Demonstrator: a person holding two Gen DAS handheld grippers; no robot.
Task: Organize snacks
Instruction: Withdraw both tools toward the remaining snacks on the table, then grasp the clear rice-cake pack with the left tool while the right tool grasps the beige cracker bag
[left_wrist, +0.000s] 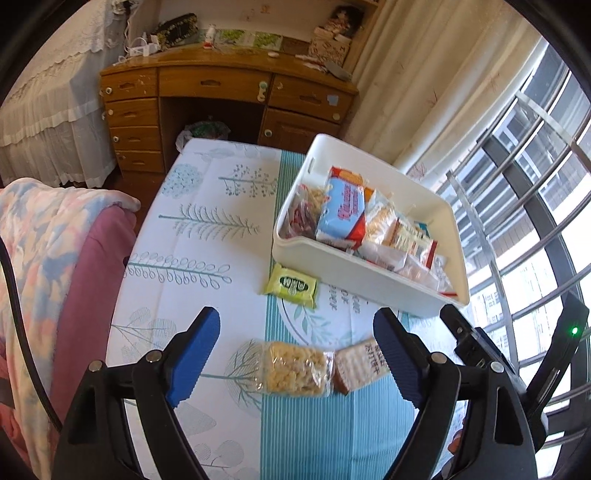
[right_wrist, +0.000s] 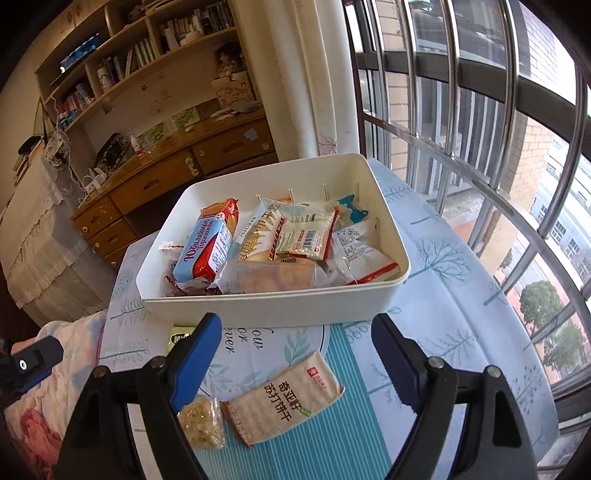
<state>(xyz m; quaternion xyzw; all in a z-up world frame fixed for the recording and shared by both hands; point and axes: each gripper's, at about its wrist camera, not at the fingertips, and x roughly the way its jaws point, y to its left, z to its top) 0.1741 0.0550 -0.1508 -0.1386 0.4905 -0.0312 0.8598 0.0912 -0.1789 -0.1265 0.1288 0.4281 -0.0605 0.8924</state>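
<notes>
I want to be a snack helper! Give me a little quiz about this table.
1. How many snack packs lie on the tablecloth outside the white bin?
2. True or false: the left gripper is squeezing the puffed rice bar.
3. Which pack lies nearest the bin: A) green packet, B) soda cracker pack, C) puffed rice bar?

Key: 1) three; 2) false, both it and the right gripper are open and empty; 3) A.

Wooden desk (left_wrist: 221, 88) with drawers, bookshelf (right_wrist: 122, 55), barred window (right_wrist: 480, 110), cream curtain (left_wrist: 424, 74), floral blanket (left_wrist: 37, 258)
</notes>
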